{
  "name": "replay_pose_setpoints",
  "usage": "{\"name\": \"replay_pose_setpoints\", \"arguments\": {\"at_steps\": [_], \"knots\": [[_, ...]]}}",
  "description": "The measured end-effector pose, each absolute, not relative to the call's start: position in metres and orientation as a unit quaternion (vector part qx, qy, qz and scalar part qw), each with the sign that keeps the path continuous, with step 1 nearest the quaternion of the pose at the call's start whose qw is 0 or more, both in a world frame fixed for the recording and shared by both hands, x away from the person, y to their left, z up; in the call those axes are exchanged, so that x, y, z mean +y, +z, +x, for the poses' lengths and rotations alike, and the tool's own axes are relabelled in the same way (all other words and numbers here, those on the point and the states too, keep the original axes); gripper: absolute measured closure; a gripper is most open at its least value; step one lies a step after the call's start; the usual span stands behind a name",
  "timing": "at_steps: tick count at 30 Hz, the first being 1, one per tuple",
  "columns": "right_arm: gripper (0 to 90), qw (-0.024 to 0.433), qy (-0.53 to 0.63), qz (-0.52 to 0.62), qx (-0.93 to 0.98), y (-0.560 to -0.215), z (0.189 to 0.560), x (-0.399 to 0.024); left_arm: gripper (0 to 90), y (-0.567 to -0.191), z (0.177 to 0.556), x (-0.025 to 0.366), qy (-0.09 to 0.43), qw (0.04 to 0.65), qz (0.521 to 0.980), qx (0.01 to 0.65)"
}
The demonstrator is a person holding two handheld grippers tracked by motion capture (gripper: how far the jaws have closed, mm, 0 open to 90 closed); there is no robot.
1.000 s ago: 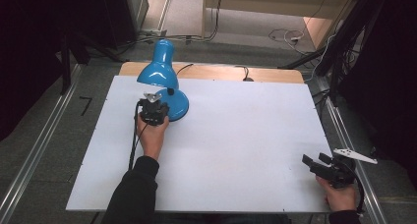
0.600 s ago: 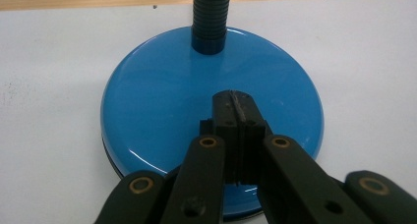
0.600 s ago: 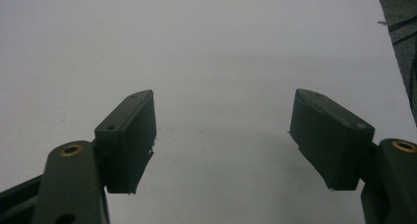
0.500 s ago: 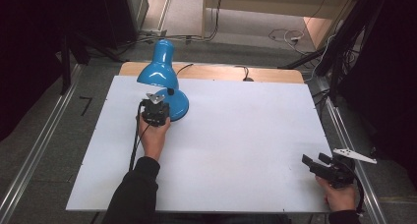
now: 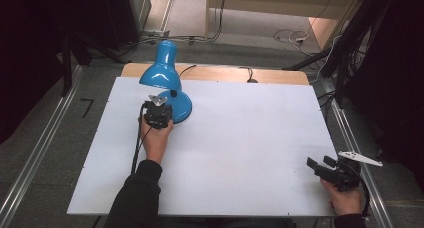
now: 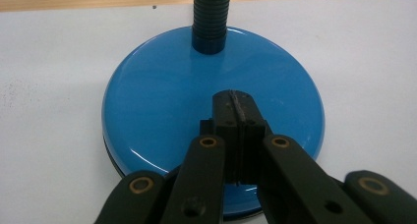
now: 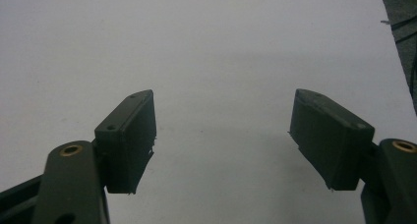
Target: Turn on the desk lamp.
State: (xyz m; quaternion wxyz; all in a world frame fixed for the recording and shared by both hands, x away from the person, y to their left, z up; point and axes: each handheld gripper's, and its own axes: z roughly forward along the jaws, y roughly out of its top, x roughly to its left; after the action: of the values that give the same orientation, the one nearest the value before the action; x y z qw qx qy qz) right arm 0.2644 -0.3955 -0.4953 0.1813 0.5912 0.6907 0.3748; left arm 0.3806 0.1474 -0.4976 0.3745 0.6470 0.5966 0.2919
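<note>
1. A blue desk lamp [image 5: 167, 83] stands at the far left of the white table [image 5: 250, 138], its round base [image 6: 162, 96] flat on the surface and its shade [image 5: 161, 70] leaning over to the left of it.
2. The left gripper [image 5: 159, 114] sits at the near edge of that base. In the left gripper view its jaws are pressed together with nothing between them, their tips over the glossy blue disc; whether they touch it I cannot tell.
3. The right gripper [image 5: 325, 169] rests at the near right corner of the table, well apart from the lamp, its jaws spread wide over bare table.
4. The base looks like painted metal, smooth and shiny, so I judge it slippery under hard jaws and probably weighted to keep the lamp upright.
5. The ribbed black neck [image 6: 210, 17] rising from the far side of the base looks flexible; pulled there, the lamp would likely bend rather than move.
6. The thin rim of the base seems the firmest place to pinch, or a closed gripper could simply push the disc along.
</note>
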Motion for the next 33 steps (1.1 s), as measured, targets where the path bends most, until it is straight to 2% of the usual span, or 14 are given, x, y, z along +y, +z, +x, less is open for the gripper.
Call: {"name": "replay_pose_setpoints", "arguments": {"at_steps": [33], "knots": [[24.1,0.182,0.376,0.59,0.691,-0.4948,0.2639,-0.3951,90.0,-0.4979,0.3779,0.1483,0.294,0.374,0.65,0.593]]}}
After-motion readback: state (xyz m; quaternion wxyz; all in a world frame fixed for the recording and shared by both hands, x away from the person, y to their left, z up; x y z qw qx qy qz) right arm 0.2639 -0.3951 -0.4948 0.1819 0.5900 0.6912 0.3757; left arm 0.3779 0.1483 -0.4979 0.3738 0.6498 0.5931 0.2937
